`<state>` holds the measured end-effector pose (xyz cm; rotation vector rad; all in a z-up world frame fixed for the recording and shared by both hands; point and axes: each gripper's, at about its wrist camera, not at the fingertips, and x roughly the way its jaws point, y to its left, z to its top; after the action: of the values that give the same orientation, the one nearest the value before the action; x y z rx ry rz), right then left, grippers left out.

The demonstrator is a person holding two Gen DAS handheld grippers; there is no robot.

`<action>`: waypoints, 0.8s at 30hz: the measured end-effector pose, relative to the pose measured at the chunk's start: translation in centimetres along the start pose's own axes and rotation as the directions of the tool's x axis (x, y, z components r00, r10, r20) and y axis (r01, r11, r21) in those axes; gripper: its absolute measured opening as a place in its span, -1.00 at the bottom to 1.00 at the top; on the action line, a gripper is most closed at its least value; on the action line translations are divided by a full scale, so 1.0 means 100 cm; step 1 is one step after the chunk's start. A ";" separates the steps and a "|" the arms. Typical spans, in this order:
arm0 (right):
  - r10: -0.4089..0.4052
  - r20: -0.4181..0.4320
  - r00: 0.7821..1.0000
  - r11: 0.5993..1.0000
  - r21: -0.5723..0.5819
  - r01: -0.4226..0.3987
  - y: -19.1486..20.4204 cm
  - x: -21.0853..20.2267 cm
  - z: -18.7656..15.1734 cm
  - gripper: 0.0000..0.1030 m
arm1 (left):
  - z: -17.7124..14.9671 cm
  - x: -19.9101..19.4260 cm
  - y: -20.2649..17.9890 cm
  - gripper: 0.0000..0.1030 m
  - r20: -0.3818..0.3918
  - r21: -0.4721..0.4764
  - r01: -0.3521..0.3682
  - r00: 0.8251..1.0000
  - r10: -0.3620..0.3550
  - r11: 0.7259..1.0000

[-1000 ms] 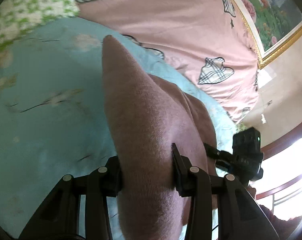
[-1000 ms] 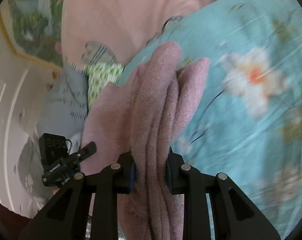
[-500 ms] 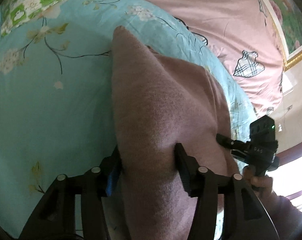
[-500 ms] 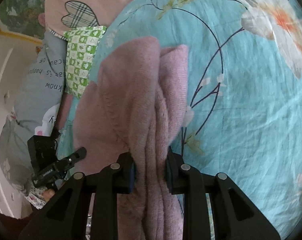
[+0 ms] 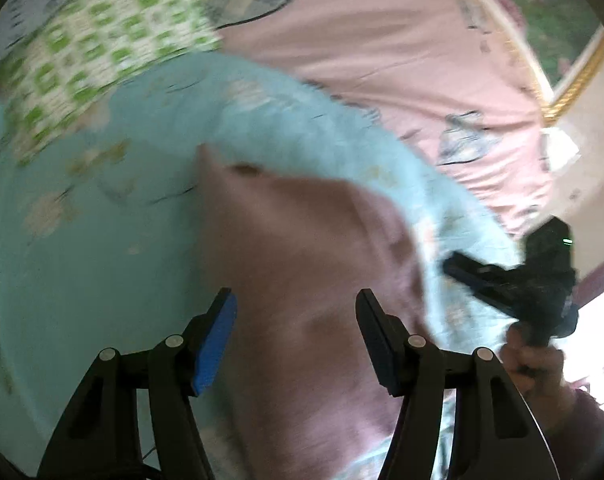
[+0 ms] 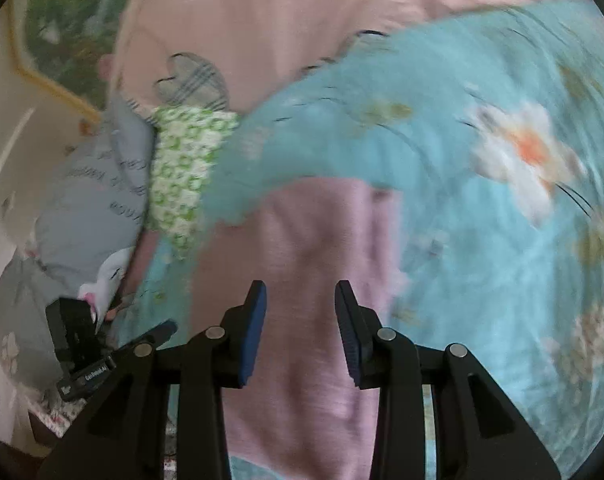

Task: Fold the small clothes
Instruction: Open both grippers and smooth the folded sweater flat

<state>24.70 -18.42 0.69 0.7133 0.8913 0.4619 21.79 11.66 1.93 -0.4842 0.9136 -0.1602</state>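
Note:
A pink knit garment [image 5: 298, 256] lies flat on the light blue floral bedsheet [image 5: 82, 264]. It also shows in the right wrist view [image 6: 313, 248]. My left gripper [image 5: 296, 334] is open and empty just above the garment's near part. My right gripper [image 6: 300, 330] is open and empty above the same garment. The right gripper's body [image 5: 525, 276], held by a hand, shows at the right of the left wrist view. The left gripper's body [image 6: 86, 344] shows at the lower left of the right wrist view. Both views are motion-blurred.
A pink quilt with plaid heart patches [image 5: 381, 60] lies behind the blue sheet. A green-and-white checked cloth [image 5: 98, 48] and a grey pillow with writing [image 6: 90, 200] sit at the bed's head. A gold-framed picture [image 5: 573, 80] hangs on the wall.
Both grippers opened and let go of the pink garment, which now lies flat on the sheet. Both grippers have pulled back from it.

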 end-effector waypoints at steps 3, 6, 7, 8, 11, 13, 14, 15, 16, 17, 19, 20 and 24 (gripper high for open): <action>0.010 -0.066 0.998 0.999 -0.049 -0.013 0.023 0.029 0.008 -0.46 | 0.013 0.018 -0.012 0.08 -0.013 0.038 0.018 1.000 -0.017 0.999; -0.057 -0.106 0.993 0.997 -0.064 0.050 0.022 0.056 0.008 -0.49 | 0.021 0.058 -0.002 -0.04 -0.094 0.013 -0.041 0.995 0.042 0.999; -0.116 -0.126 0.985 0.992 -0.055 0.110 0.014 0.066 0.007 -0.53 | 0.022 0.069 0.005 -0.20 -0.119 0.002 -0.073 0.990 0.073 0.997; -0.174 -0.145 0.974 0.985 -0.046 0.169 0.004 0.076 0.007 -0.79 | 0.022 0.080 0.012 -0.17 -0.143 -0.010 -0.088 0.986 0.086 0.996; -0.203 -0.178 0.963 0.979 -0.009 0.205 -0.017 0.090 0.009 -1.00 | 0.024 0.090 0.024 -0.19 -0.153 -0.036 -0.074 0.986 0.067 0.997; -0.214 -0.181 0.960 0.977 -0.035 0.211 -0.018 0.092 0.012 -1.00 | 0.026 0.090 0.017 -0.18 -0.163 0.006 -0.103 0.981 0.102 0.995; -0.230 -0.181 0.956 0.973 -0.058 0.223 -0.016 0.092 0.013 -1.00 | 0.026 0.088 0.013 -0.18 -0.162 0.023 -0.116 0.980 0.118 0.993; -0.242 -0.178 0.954 0.970 -0.080 0.231 -0.013 0.090 0.014 -1.00 | 0.025 0.084 0.010 -0.18 -0.159 0.023 -0.115 0.980 0.118 0.993; -0.237 -0.167 0.957 0.970 -0.086 0.225 -0.011 0.086 0.013 -1.00 | 0.024 0.078 0.010 -0.22 -0.152 0.016 -0.106 0.983 0.107 0.994; -0.224 -0.158 0.962 0.974 -0.080 0.214 -0.011 0.080 0.012 -1.00 | 0.023 0.069 0.009 -0.21 -0.141 0.005 -0.092 0.986 0.092 0.996; -0.200 -0.137 0.970 0.979 -0.071 0.192 -0.004 0.063 0.010 -1.00 | 0.017 0.048 0.010 -0.21 -0.118 -0.002 -0.065 0.991 0.064 0.998; -0.180 -0.125 0.976 0.982 -0.078 0.171 -0.001 0.052 0.006 -0.94 | 0.013 0.037 0.008 -0.21 -0.110 -0.001 -0.052 0.993 0.052 0.999; -0.102 -0.110 0.989 0.988 -0.123 0.089 0.012 0.008 -0.024 -0.94 | -0.019 0.005 0.008 -0.20 -0.128 0.015 -0.040 0.991 0.042 0.999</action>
<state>23.03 -16.21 0.14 0.5371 0.9943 0.4699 20.48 11.53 0.24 -0.4472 1.0476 -0.1607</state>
